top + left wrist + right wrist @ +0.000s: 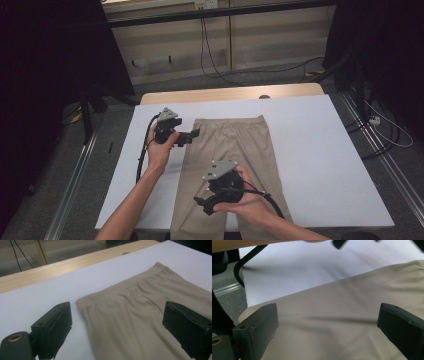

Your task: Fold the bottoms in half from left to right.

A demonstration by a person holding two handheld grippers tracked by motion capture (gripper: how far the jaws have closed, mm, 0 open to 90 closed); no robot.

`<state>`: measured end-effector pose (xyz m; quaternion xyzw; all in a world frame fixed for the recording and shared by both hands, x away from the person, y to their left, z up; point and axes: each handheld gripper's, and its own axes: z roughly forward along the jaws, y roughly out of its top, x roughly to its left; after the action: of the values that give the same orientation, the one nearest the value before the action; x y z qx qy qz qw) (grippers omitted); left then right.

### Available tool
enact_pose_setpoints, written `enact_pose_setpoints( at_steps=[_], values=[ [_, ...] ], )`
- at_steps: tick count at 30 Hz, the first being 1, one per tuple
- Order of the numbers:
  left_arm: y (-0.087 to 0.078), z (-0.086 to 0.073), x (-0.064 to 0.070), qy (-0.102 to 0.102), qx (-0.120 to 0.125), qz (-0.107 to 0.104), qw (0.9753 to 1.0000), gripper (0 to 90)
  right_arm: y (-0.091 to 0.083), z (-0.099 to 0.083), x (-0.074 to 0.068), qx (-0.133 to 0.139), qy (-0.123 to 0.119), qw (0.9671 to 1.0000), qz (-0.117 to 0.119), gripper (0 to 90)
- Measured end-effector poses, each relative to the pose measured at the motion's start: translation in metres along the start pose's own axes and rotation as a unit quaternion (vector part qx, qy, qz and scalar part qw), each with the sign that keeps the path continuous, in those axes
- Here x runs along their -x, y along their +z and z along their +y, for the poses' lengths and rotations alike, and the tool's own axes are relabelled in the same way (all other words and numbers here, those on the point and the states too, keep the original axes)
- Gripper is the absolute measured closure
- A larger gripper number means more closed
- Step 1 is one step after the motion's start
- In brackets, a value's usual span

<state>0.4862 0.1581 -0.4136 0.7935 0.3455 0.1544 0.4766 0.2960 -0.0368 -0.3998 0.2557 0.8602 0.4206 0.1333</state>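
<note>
Beige trousers [235,160] lie flat, elastic waistband farthest, faintly creased.

- The left gripper [192,135], in the left middle of the high view, is black and blocky, with a grey three-cornered plate [167,114] on top.
- A black cable [141,155] loops from it, left of the bare forearm.
- The right gripper [201,204], at lower centre, has the same black body and a grey plate [220,169] with small dark screw holes.
- Both forearms are bare, no sleeves visible.
- In the left gripper view, a brass-coloured hole [15,337] sits at lower left beside flat rectangular black jaws.
</note>
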Motion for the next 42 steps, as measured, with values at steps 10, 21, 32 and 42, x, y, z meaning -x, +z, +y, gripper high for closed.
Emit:
enact_pose_setpoints(
  at_steps=[10,21,32,42],
  values=[
    [0.006,-0.009,-0.006,-0.032,-0.011,0.003,0.9994,5.0,0.045,0.008,-0.023,-0.042,0.012,0.9971,0.063,27.6],
    [-0.001,-0.01,-0.01,-0.045,0.006,0.007,0.999,5.6,0.078,0.007,-0.049,-0.063,0.037,0.9945,0.075,44.6],
    [0.0,-0.013,-0.014,-0.053,0.003,0.016,0.9985,6.3,0.091,0.004,-0.077,-0.073,0.007,0.9969,0.028,33.5],
    [-0.002,-0.014,-0.019,-0.06,0.001,0.022,0.998,6.7,0.083,-0.001,-0.081,-0.073,-0.002,0.9972,0.015,61.1]
  ],
)
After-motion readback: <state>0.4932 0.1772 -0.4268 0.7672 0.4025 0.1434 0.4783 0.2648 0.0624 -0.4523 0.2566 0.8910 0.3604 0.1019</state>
